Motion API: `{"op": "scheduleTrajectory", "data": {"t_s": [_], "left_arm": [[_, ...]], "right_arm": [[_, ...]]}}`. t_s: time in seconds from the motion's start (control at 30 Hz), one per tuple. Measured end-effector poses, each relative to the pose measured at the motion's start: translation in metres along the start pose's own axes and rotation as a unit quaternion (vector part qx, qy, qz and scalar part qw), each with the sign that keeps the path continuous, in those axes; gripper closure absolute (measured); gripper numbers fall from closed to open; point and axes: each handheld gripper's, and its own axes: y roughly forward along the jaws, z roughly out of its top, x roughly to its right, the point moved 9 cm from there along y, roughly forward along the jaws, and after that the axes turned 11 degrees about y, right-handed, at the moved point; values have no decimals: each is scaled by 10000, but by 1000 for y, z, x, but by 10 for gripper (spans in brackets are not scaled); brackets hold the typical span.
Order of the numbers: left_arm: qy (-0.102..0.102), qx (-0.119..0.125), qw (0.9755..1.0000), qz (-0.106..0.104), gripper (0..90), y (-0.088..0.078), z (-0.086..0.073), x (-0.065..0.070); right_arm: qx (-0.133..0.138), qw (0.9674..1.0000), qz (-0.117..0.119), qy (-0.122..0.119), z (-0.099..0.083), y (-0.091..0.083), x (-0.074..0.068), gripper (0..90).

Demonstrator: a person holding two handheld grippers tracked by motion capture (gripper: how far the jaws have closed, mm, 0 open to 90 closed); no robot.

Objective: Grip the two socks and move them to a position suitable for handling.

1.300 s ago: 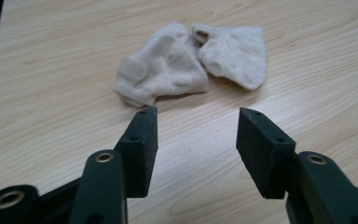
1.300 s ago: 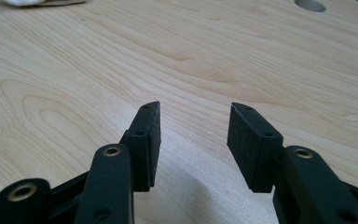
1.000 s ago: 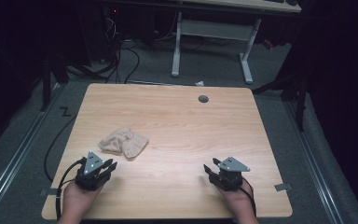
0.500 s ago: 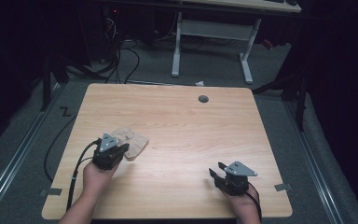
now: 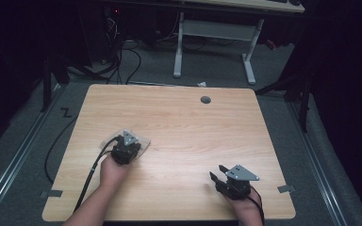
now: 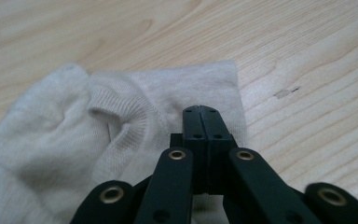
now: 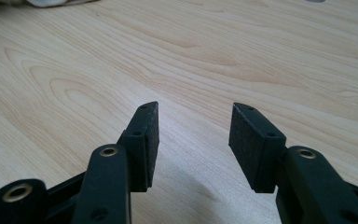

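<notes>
A crumpled beige sock-like cloth (image 5: 143, 141) (image 6: 74, 135) lies on the left part of the wooden table (image 5: 193, 127). My left gripper (image 5: 127, 146) (image 6: 200, 112) is over the cloth. Its jaws are pressed flat together, with no fabric visible between them and the tips just above the knit. My right gripper (image 5: 218, 173) (image 7: 193, 135) rests near the table's front right with its jaws spread wide over bare wood and nothing between them. A corner of the cloth (image 7: 51, 2) peeks in at the top left of the right gripper view.
A round grey grommet (image 5: 205, 100) sits near the table's far edge. Beyond the table stand the white legs of another desk (image 5: 179, 47), with cables on the floor (image 5: 122, 56). Bare wood stretches between the two grippers.
My left hand has moved from the table's front left corner forward and to the right, and its gripper now lies over the cloth. The right gripper has stayed put.
</notes>
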Motion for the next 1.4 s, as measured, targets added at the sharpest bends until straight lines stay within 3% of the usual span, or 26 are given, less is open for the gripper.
{"op": "scheduleTrajectory", "data": {"t_s": [0.07,0.17,0.27,0.3,0.33,0.37,0.47,0.57,0.73,0.83,0.87,0.97,1.0,1.1,1.13,1.4], "left_arm": [[-41,-30,10000,-41,900,0,1,2],[23,-4,10000,-38,899,0,2,6],[-52,-26,9998,-195,899,-2,3,13],[55,-17,9996,-268,899,-4,3,22],[55,-17,9996,-268,899,-4,3,22],[153,39,9993,-348,899,-5,4,30],[136,102,9986,-504,899,-6,6,39],[60,168,9975,-680,899,-9,6,51],[171,262,9959,-845,899,-12,8,70],[277,294,9939,-1024,898,-15,10,86],[277,294,9939,-1024,898,-15,10,86],[412,363,9906,-1255,898,-17,14,105],[412,363,9906,-1255,898,-17,14,105],[488,393,9873,-1457,898,-20,15,119],[609,394,9859,-1509,898,-21,16,126],[825,438,9813,-1685,896,-25,19,148]], "right_arm": [[42,9999,62,108,1,-1,-1,527],[40,10000,46,-6,1,-2,-1,528],[50,9999,64,145,1,-1,2,529],[54,9995,95,285,2,0,3,529],[54,9995,95,285,2,0,3,529],[50,9998,83,164,3,1,1,530],[25,9999,82,100,2,2,-1,530],[12,9998,97,170,2,2,-2,533],[-5,9999,68,93,1,3,-3,551],[-27,9999,68,91,0,3,-3,551],[-22,9999,76,68,0,3,-3,552],[-18,9999,93,73,0,2,-3,555],[-18,9999,93,73,0,2,-3,555],[-34,9998,131,145,0,2,-2,556],[-54,9998,147,122,0,3,-3,559],[-92,9998,151,50,0,3,-6,561]]}}
